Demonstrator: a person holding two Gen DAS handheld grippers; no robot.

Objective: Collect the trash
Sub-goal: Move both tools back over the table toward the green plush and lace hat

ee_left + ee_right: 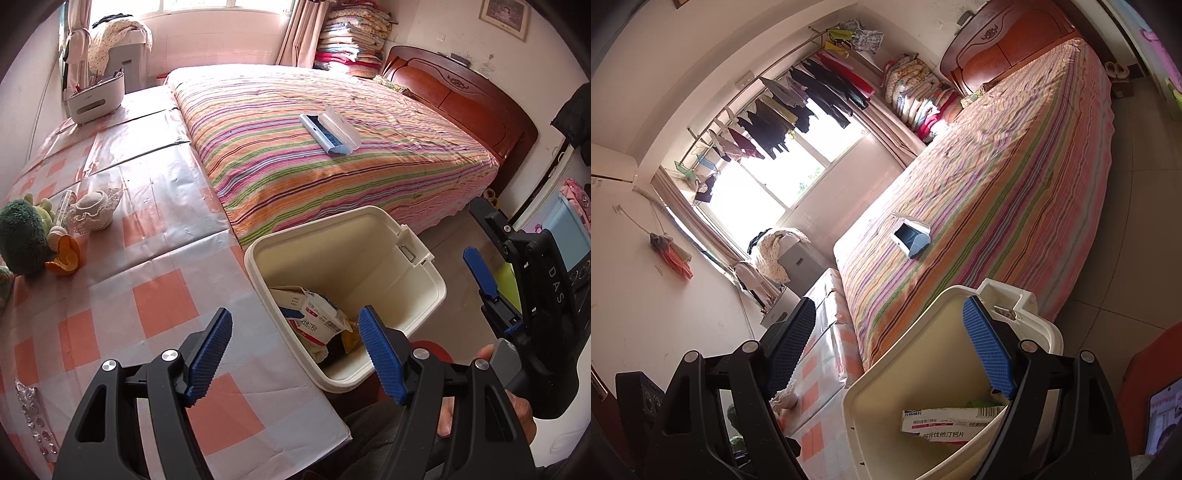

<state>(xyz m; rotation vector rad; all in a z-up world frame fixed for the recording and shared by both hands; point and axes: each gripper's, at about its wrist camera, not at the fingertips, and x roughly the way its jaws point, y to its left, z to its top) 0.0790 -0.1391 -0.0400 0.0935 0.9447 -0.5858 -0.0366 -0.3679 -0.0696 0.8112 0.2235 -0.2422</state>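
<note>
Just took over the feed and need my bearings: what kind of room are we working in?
A lived-in bedroom, most likely. A bed with a striped cover and a wooden headboard fills the middle, folded quilts are stacked by the window, and laundry hangs on a rail above it.

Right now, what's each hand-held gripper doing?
Left hand-held gripper: open, empty, above the bin.
Right hand-held gripper: open, empty.
</note>
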